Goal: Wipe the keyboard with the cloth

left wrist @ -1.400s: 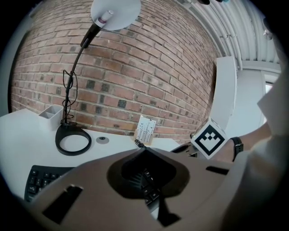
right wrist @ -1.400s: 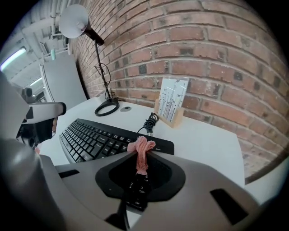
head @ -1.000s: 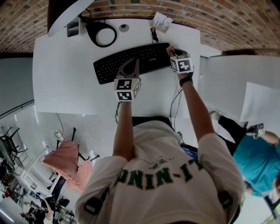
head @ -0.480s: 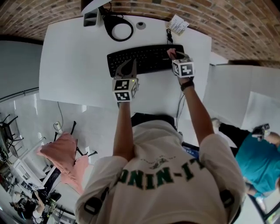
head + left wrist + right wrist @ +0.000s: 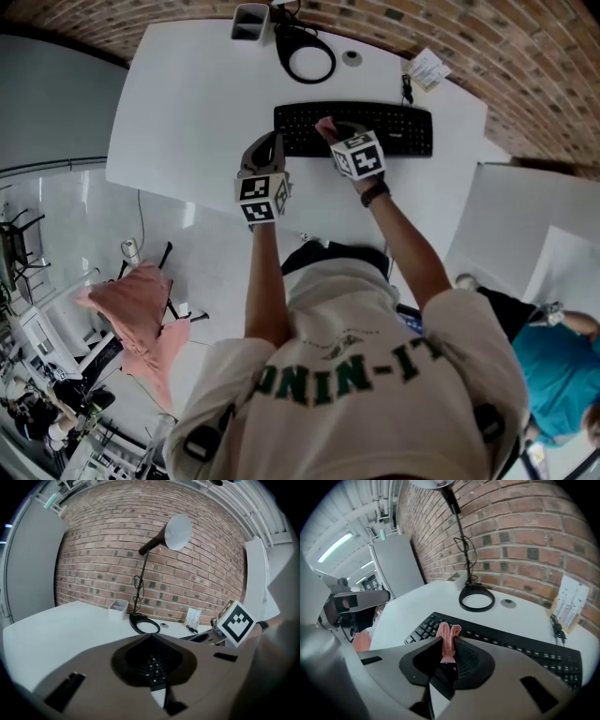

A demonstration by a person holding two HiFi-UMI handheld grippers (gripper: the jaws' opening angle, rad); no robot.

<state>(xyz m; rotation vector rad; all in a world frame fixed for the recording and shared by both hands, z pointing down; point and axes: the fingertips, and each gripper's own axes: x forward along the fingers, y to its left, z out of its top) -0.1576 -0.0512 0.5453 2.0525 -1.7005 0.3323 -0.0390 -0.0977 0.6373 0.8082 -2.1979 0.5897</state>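
A black keyboard (image 5: 389, 131) lies across the white desk (image 5: 187, 112). My right gripper (image 5: 330, 133) is over the keyboard's left-middle keys, shut on a small pink cloth (image 5: 325, 124). In the right gripper view the cloth (image 5: 448, 641) stands pinched between the jaws, just above the keys (image 5: 511, 644). My left gripper (image 5: 269, 142) hovers at the keyboard's left end with its jaws shut and nothing in them. In the left gripper view, keys (image 5: 154, 667) show through the hollow behind the jaw tips (image 5: 151, 637).
A desk lamp's black ring base (image 5: 310, 58) and a small white cup (image 5: 249, 21) stand behind the keyboard, with a paper tag (image 5: 427, 67) at the back right. Another white table (image 5: 525, 216) adjoins on the right; a person in teal (image 5: 562, 366) sits there.
My right gripper has carried the cloth leftward along the keyboard, from its right end to its left-middle. The left gripper has stayed by the keyboard's left end.
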